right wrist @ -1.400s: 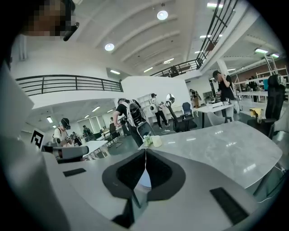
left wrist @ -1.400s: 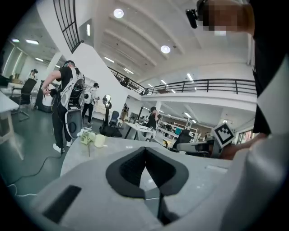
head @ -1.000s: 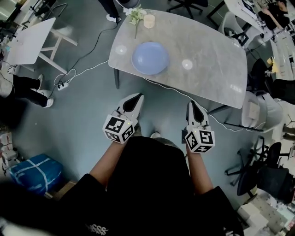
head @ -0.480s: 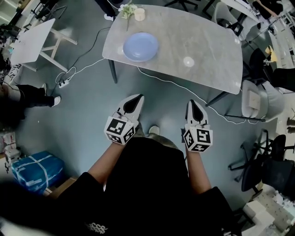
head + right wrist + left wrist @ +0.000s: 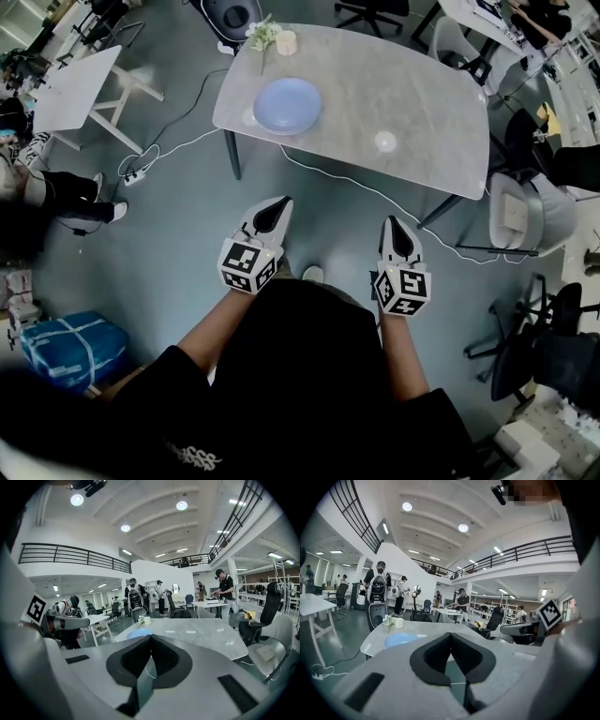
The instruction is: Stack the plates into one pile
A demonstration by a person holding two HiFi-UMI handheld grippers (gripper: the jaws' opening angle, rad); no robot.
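Ahead, a white cable (image 5: 349, 178) crosses the floor (image 5: 169, 234) before the table (image 5: 412, 94) bearing plates (image 5: 287, 104).

L gripper (image 5: 451, 635) fingers (image 5: 432, 657) pressed tog., empty; blue plate (image 5: 400, 640) on table (image 5: 426, 629) ahead.

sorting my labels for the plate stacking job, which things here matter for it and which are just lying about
For the job: blue plate on the grey table; left gripper and right gripper, both shut and empty.
Lying about: cup, flower sprig, white side table, blue bundle on the floor.
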